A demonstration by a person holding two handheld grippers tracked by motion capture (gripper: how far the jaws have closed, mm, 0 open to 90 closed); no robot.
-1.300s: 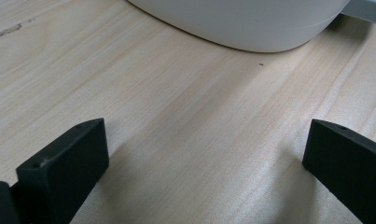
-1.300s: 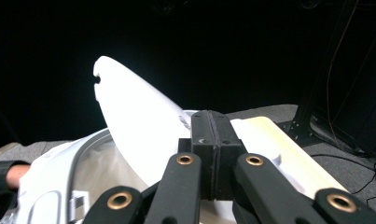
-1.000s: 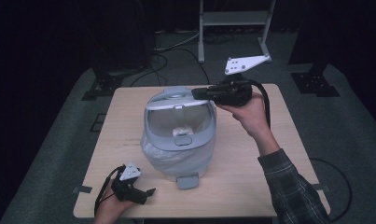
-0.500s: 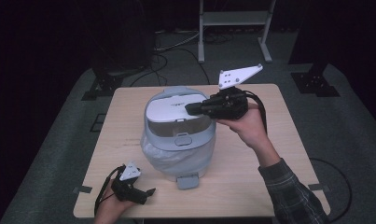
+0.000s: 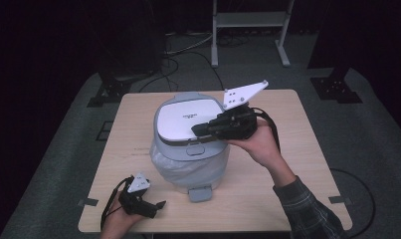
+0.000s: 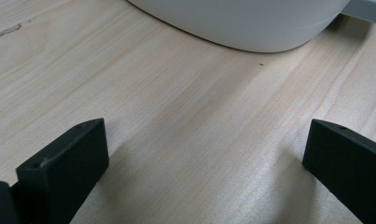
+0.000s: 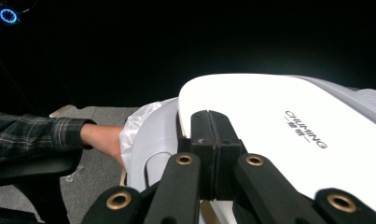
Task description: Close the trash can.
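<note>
A dark room with grey carpet surrounds a pale wooden table (image 5: pixel 287 149), and a white metal rack (image 5: pixel 250 30) stands beyond its far edge. In the middle of the table sits a rounded pale grey-blue plastic waste bin (image 5: pixel 190 164), lined with a thin white plastic bag (image 5: pixel 160 159) that spills out under the rim; what lies inside is hidden. Its flat white lid (image 5: pixel 183 117) with small dark lettering lies nearly closed on top, and a grey pedal (image 5: pixel 200 193) sticks out at the near foot.

The right gripper (image 5: pixel 200 129) lies level, reaching across the bin from the right, its jaws pressed fully together with nothing between them, tips resting on the near right edge of the lid. The plaid-sleeved forearm comes in from the lower right.

The left gripper (image 5: pixel 158 205) rests low at the near left corner, jaws spread wide over bare wood, holding nothing, the bin's base just beyond them.
</note>
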